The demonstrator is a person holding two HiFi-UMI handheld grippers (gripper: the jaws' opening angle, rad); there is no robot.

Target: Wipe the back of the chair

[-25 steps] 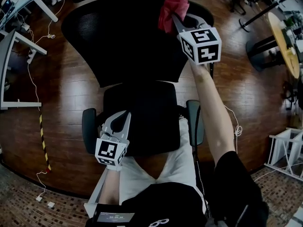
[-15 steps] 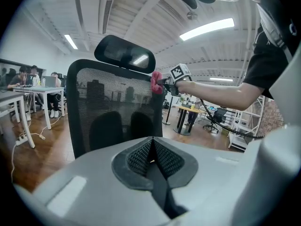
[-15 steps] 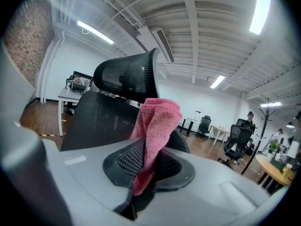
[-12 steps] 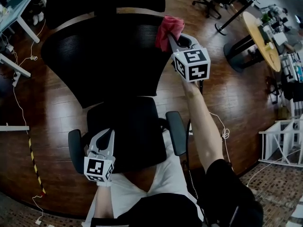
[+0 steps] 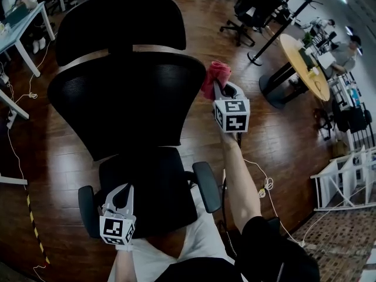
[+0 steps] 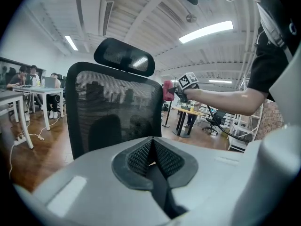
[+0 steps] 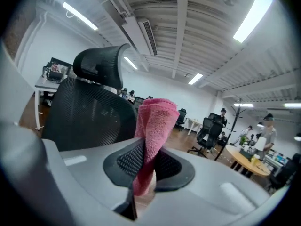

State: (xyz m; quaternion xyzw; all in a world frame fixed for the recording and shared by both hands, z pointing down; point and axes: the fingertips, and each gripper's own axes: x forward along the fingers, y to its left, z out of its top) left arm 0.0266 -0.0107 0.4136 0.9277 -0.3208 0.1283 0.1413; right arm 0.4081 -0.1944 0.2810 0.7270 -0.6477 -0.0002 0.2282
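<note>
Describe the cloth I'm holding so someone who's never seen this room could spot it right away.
Find the big black mesh office chair on the wooden floor. Beside its backrest's right edge, the right gripper is shut on a bunched pink cloth, the only pink thing there.

Centre: chair back [image 5: 126,104], headrest [image 5: 120,28] beyond it, seat [image 5: 150,187] nearer. At back's R edge: cloth [image 5: 216,75] in R gripper [image 5: 217,90]. At seat's front L, by armrest [image 5: 88,210]: L gripper [image 5: 120,190]. Far R: round table [image 5: 305,66]. Far L: desk [image 5: 26,17].
</note>
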